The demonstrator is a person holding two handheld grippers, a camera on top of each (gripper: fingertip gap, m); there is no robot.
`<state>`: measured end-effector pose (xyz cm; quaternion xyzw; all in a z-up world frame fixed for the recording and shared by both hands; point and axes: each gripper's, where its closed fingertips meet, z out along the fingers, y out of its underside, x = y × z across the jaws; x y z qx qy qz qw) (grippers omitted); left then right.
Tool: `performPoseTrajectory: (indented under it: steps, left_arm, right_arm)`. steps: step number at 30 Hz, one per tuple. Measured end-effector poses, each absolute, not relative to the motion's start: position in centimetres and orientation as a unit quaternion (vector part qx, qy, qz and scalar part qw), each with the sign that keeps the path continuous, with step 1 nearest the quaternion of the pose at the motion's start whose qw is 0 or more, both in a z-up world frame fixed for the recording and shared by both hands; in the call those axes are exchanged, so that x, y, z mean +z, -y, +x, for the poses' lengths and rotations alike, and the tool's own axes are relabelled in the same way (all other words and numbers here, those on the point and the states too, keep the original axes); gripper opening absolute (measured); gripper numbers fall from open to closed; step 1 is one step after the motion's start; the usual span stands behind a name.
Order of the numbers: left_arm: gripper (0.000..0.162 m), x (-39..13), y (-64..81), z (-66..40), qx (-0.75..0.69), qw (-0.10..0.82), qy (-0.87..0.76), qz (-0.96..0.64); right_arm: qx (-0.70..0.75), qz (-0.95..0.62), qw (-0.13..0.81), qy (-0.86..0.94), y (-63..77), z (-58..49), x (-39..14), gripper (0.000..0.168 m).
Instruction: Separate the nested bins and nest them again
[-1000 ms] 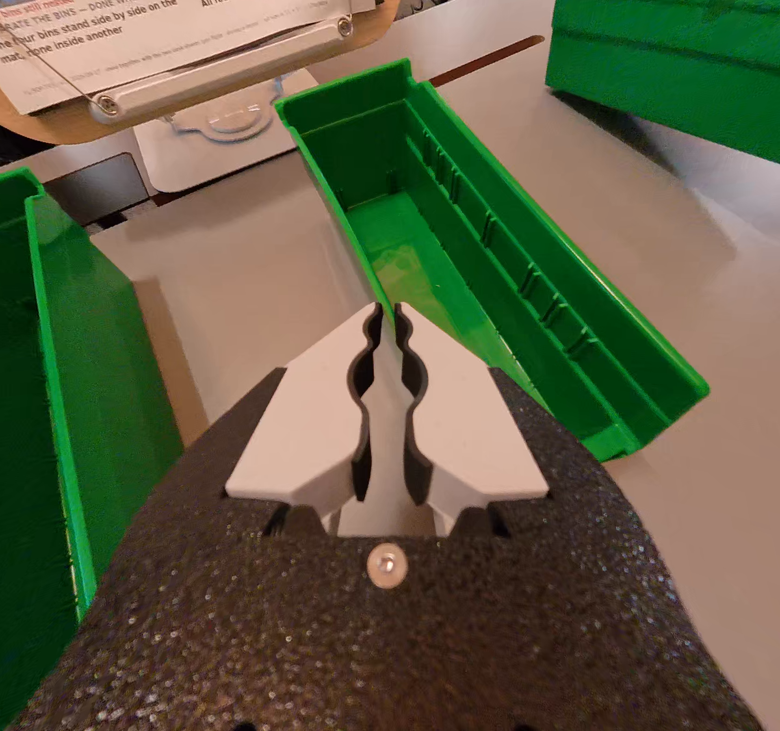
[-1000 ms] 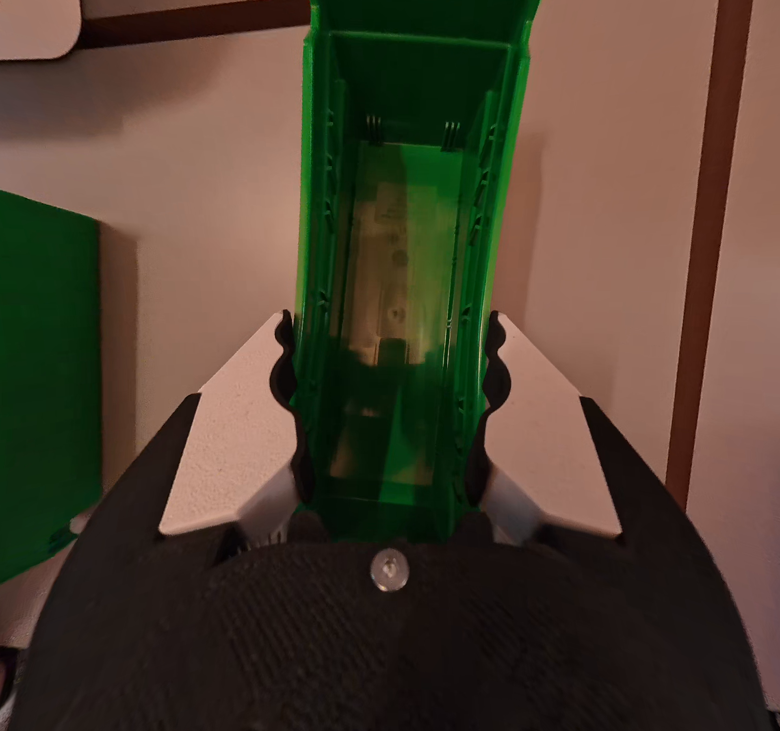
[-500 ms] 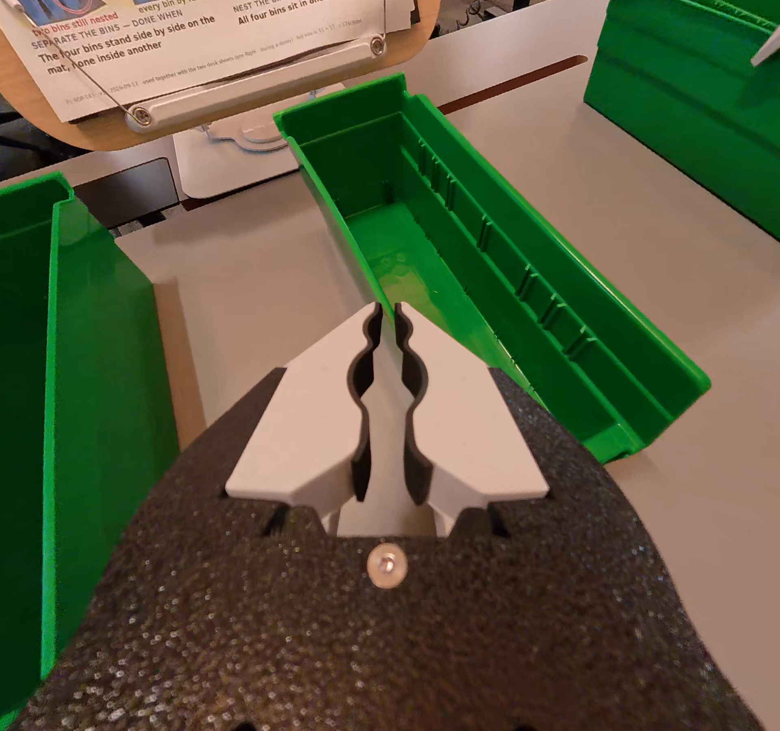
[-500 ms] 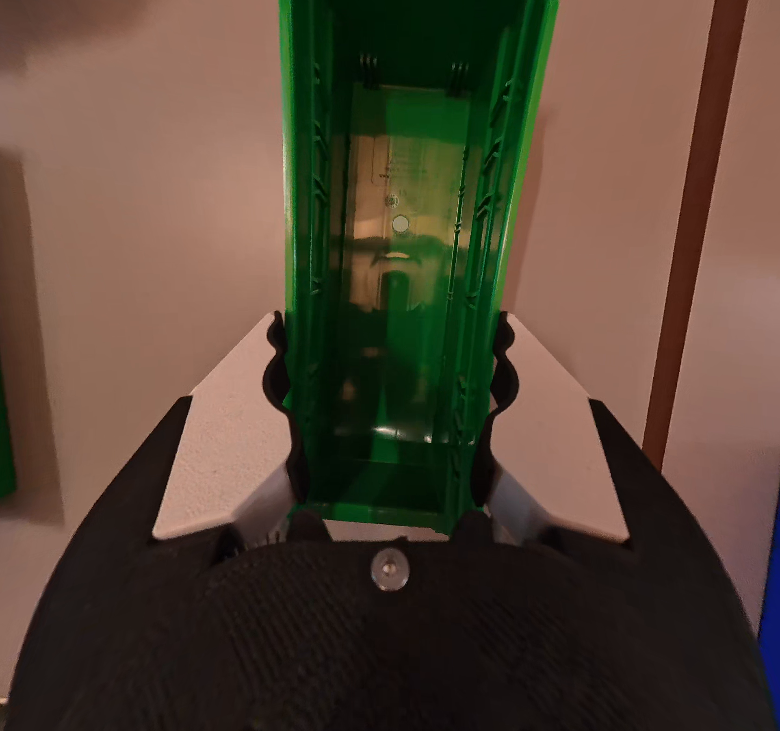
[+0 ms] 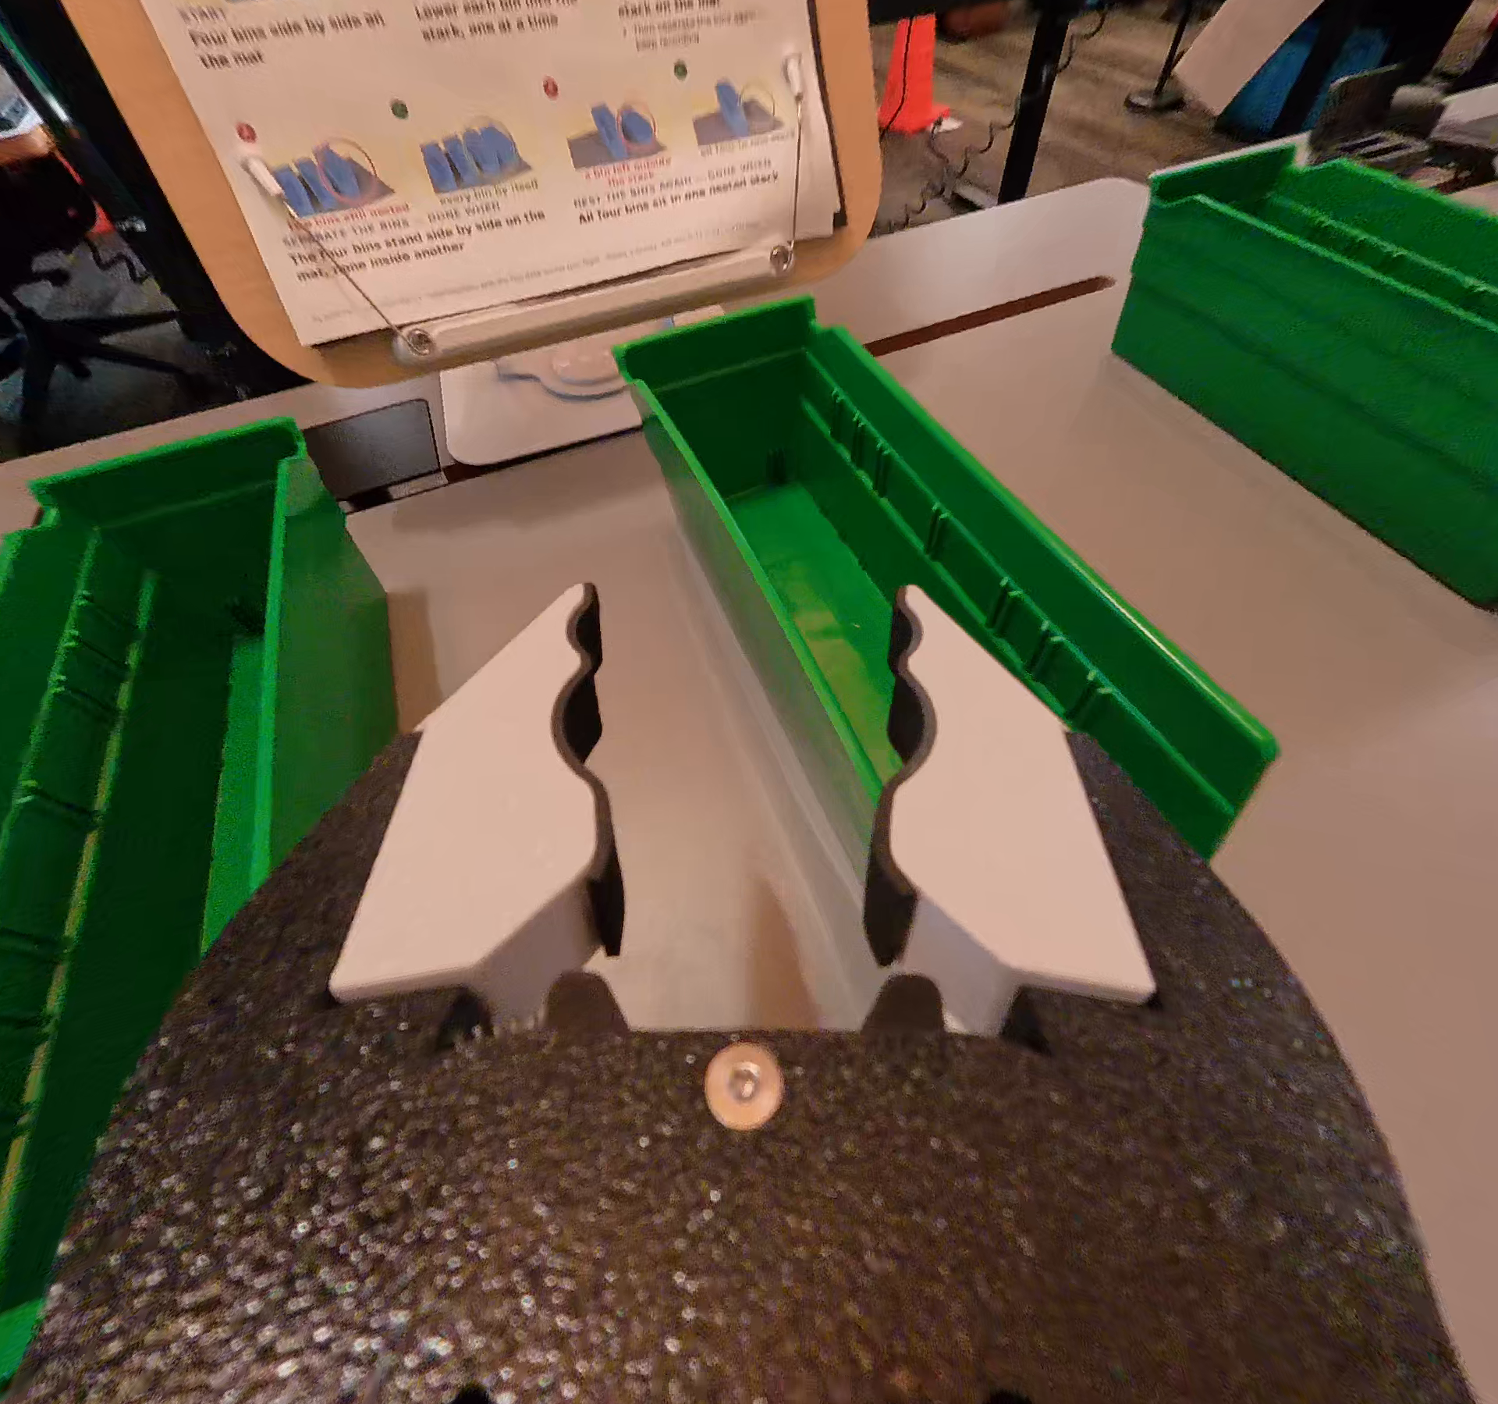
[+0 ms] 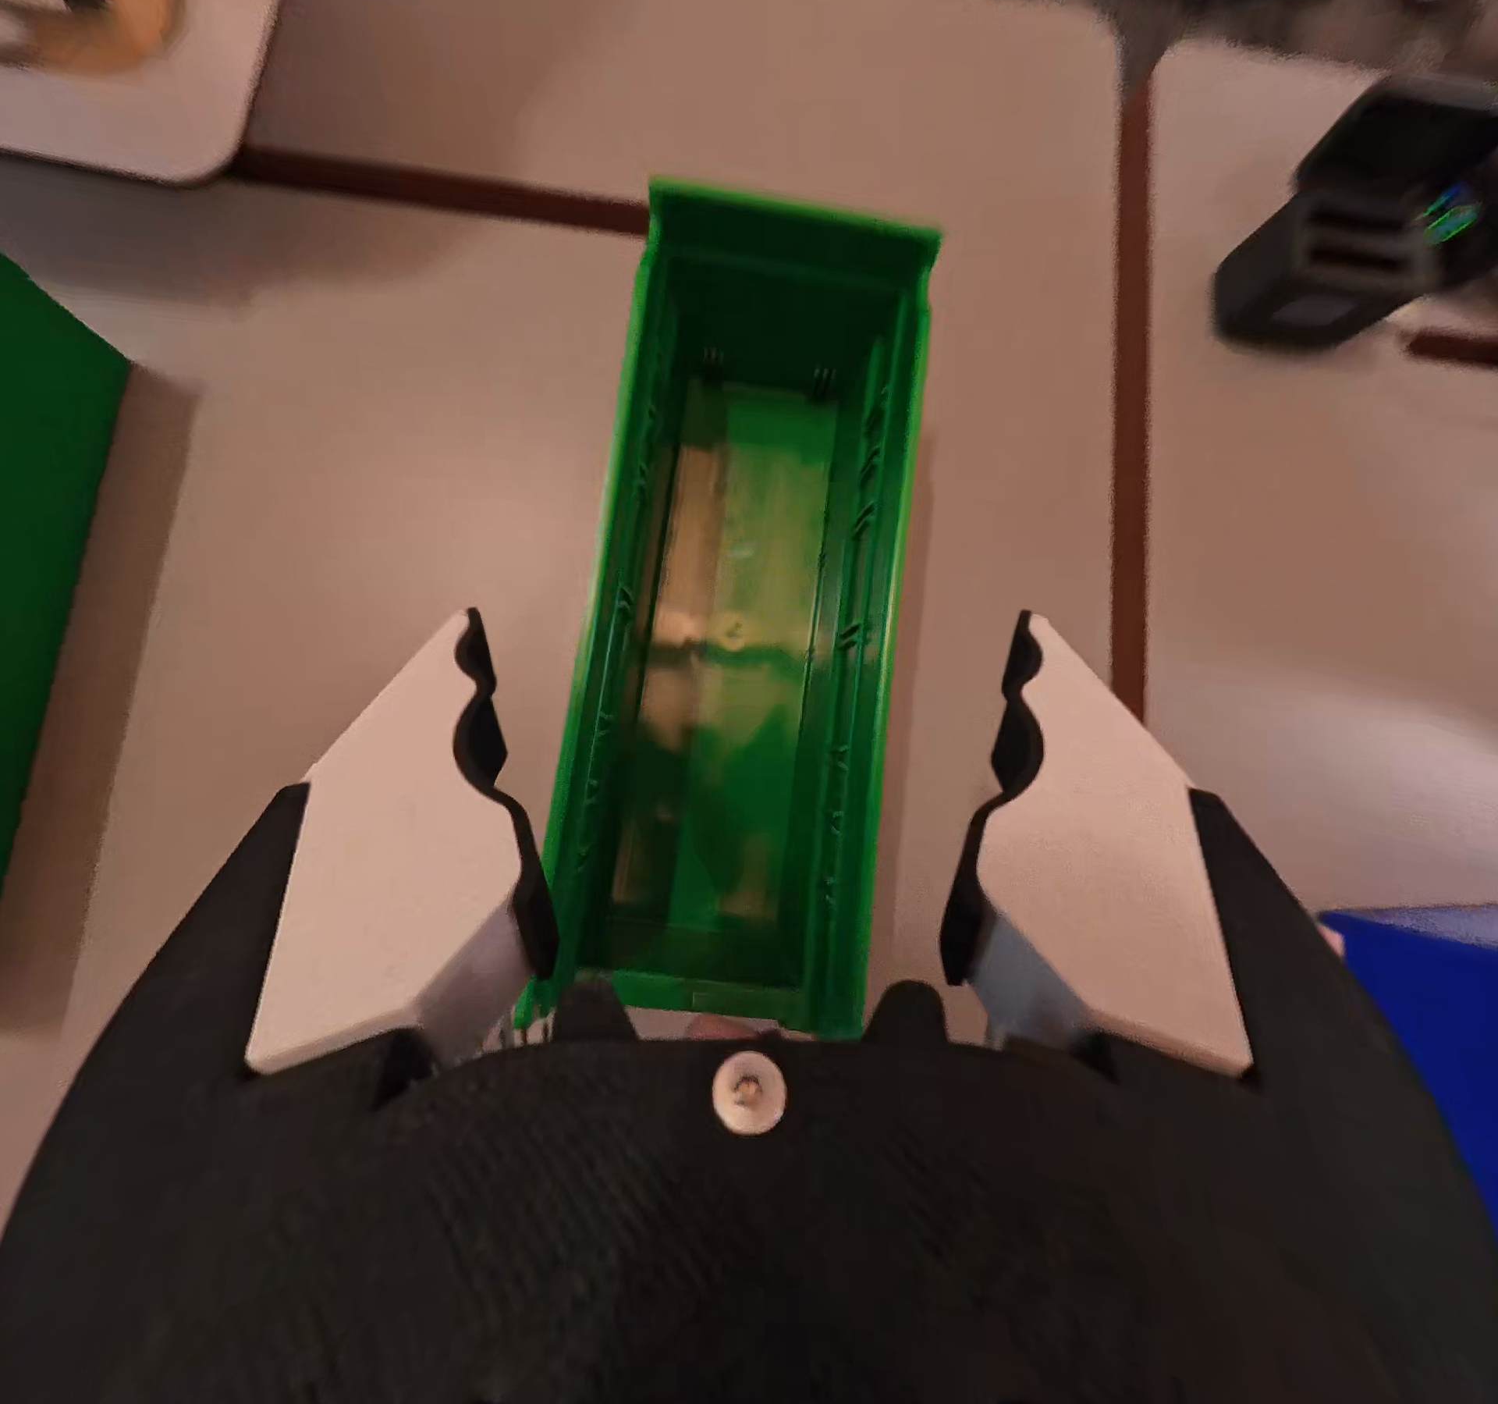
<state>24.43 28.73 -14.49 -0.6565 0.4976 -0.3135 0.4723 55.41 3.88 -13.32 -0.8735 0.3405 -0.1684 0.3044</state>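
In the left wrist view, three long green bins stand on the grey table: one at the left [image 5: 162, 635], one in the middle [image 5: 811, 554] and one at the far right [image 5: 1313, 392]. My left gripper [image 5: 746, 611] is open and empty. The middle bin's near side wall runs between its jaws. In the right wrist view, my right gripper [image 6: 747, 619] is wide open above an empty green bin [image 6: 754, 554] that rests on the table. Its left finger [image 6: 389, 838] is at the bin's near left corner. Its right finger [image 6: 1110, 838] is apart from the bin.
An instruction board [image 5: 502, 108] on a white stand stands behind the middle bin. In the right wrist view, another green bin [image 6: 49, 514] shows at the left edge. A black device [image 6: 1378, 230] lies at the far right and a blue object [image 6: 1418, 960] at the right edge.
My left gripper has opened and tilted up. My right gripper has opened, let go of the green bin and pulled back from it.
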Motion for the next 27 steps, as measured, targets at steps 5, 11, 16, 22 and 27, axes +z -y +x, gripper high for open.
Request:
performPoseTrajectory:
  steps: [5, 11, 16, 22, 27]
  left_arm:
    - [0.075, -13.7, -29.0, 20.9, -0.320, 0.481, -0.487, -0.655]
    - [0.083, -13.8, -32.3, 16.4, -0.288, 0.484, -0.457, -0.688]
    - [0.097, -13.2, -35.9, 14.3, -0.265, 0.474, -0.434, -0.719]
    - [0.115, -12.9, -41.2, 14.5, -0.204, 0.441, -0.429, -0.762]
    - [0.115, -14.9, -44.9, 17.4, -0.170, 0.328, -0.458, -0.808]
  right_arm:
    - [-0.263, -0.795, 0.474, -0.271, -4.5, 50.1, -7.9, 0.127]
    - [-0.316, -0.700, 0.612, -0.186, -6.1, 41.8, -10.0, 0.115]
    - [-0.248, -0.731, 0.623, -0.129, -9.4, 37.6, -14.5, 0.139]
    - [-0.251, -0.739, 0.613, -0.120, -8.8, 37.8, -14.3, 0.137]
    - [-0.238, -0.742, 0.615, -0.123, -8.3, 38.0, -14.2, 0.132]
